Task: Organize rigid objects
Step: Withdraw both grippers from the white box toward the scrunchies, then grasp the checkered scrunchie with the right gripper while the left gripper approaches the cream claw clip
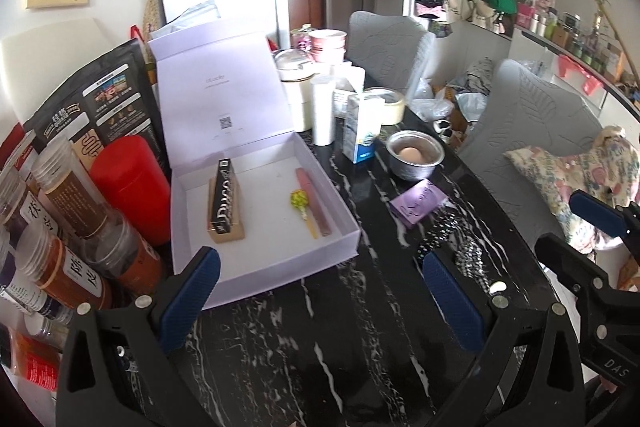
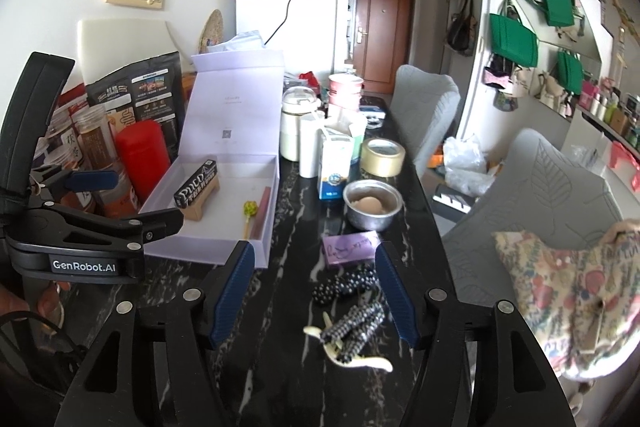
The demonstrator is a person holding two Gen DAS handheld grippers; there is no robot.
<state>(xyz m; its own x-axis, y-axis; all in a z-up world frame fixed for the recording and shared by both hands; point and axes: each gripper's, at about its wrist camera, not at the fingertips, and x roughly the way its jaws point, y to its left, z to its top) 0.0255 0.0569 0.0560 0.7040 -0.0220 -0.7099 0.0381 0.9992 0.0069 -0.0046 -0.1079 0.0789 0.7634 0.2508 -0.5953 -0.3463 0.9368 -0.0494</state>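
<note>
Both grippers are hovering over a black marble table with jaws spread wide and nothing between them: the left gripper is pointing at the near edge of an open lilac box, and the right gripper is sitting over a black-and-white checked hair clip lying on the table.

Inside the box, from left to right, a black carton is resting on a tan block, then a green-headed lollipop, then a pink tube. Right of the box, a purple card box is lying near a metal bowl holding an egg.

Only the right wrist view is showing the hair clip whole, along with a dotted black piece just beyond it; the left view is catching just a checked edge behind its right finger. The left view alone is showing the spice jars close up, beside a red canister.

Further back, a tape roll, a milk carton and a white fridge are standing, with grey chairs along the right.
</note>
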